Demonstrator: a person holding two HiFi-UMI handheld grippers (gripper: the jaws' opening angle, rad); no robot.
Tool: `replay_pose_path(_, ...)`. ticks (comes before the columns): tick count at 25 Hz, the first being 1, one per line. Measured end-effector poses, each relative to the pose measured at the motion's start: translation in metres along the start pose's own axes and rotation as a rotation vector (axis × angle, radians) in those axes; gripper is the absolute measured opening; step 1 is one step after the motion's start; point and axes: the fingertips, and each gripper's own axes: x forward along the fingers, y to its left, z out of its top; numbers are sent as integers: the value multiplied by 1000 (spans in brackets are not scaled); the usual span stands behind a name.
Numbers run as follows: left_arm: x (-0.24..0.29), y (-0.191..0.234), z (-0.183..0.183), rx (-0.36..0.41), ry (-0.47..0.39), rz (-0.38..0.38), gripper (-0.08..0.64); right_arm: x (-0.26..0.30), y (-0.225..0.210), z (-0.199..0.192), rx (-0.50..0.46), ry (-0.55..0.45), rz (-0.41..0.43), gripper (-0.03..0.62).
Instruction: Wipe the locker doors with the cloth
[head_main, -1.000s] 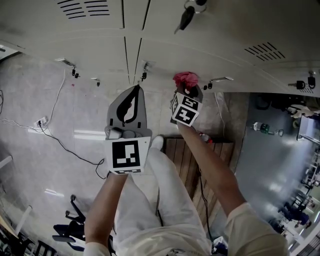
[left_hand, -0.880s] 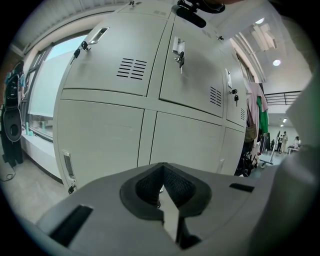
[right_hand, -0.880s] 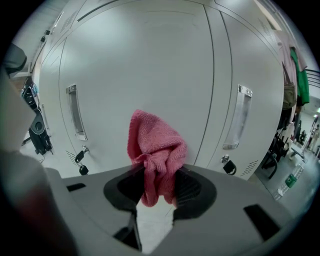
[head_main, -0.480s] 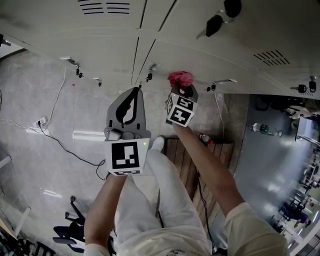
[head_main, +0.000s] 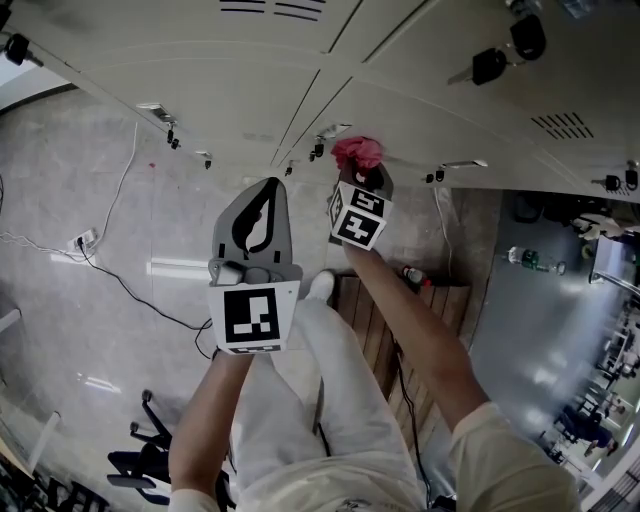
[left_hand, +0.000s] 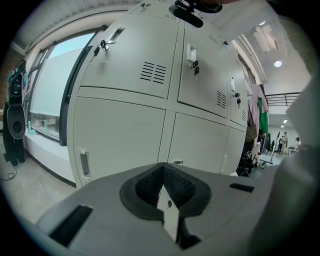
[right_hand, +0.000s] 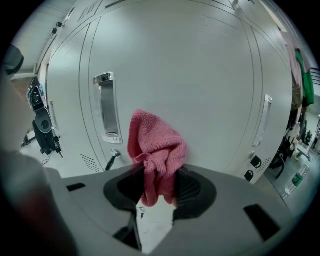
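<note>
- While I faced the locker doors (head_main: 420, 105), my right hand-held gripper (head_main: 361, 173) was clamped on the pink cloth (head_main: 357, 153).
- In the right gripper view, the jaws of the right hand-held gripper (right_hand: 157, 186) pinched the bunched lower end of the cloth (right_hand: 156, 145), and the rest stuck up past the tips.
- The cloth sat right at a grey door (right_hand: 210, 85), just right of a recessed handle (right_hand: 107, 110) and a key (right_hand: 112, 160). I couldn't tell whether it actually touched.
- My left hand-held gripper (head_main: 271, 188) was closed with nothing in it. The left gripper view showed the pads of the hand-held gripper (left_hand: 163, 186) together.
- It was held short of the lockers (left_hand: 125, 140), to the left of the right one, and wasn't touching any door.
</note>
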Motion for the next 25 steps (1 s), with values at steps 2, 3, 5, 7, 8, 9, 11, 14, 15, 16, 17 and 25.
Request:
replay_pose_path(2, -3, 6, -2, -4, 2, 3, 3, 1, 9, -1, -1, -1, 7, 147)
replay_pose_path(3, -4, 10, -2, -8, 1, 5, 3, 2, 14, -1, -3, -2, 11, 147)
replay_pose_path(5, -6, 15, -3, -9, -1, 8, 3, 3, 24, 0, -7, -5, 21, 147)
replay_pose_path(7, -8, 20, -5, -9, 3, 9, 3, 5, 32, -1, -8, -5, 28, 147)
replay_pose_path(8, -9, 22, -6, -9, 5, 10, 3, 5, 36, -2, -9, -5, 31, 147)
replay_pose_path(9, -9, 25, -7, -12, 6, 12, 3, 6, 39, -2, -10, -5, 33, 147)
replay_pose_path(11, -11, 30, -8, -18, 3, 16, 3, 8, 43, -4, -12, -6, 31, 147)
replay_pose_path(14, -13, 36, -10, -20, 2, 14, 3, 12, 44, -9, -21, -4, 24, 146)
replay_pose_path(15, -13, 37, -11, -19, 4, 12, 3, 14, 46, -12, -32, 0, 27, 146)
replay_pose_path(16, -14, 37, -13, -20, 7, 11, 3, 16, 47, -16, -44, 5, 32, 146)
replay_pose_path(17, -14, 38, -15, -23, 11, 11, 3, 18, 49, -19, -52, 9, 35, 146)
replay_pose_path(25, -12, 43, -23, -33, 17, 12, 3, 29, 60, -31, -13, 40, 32, 146)
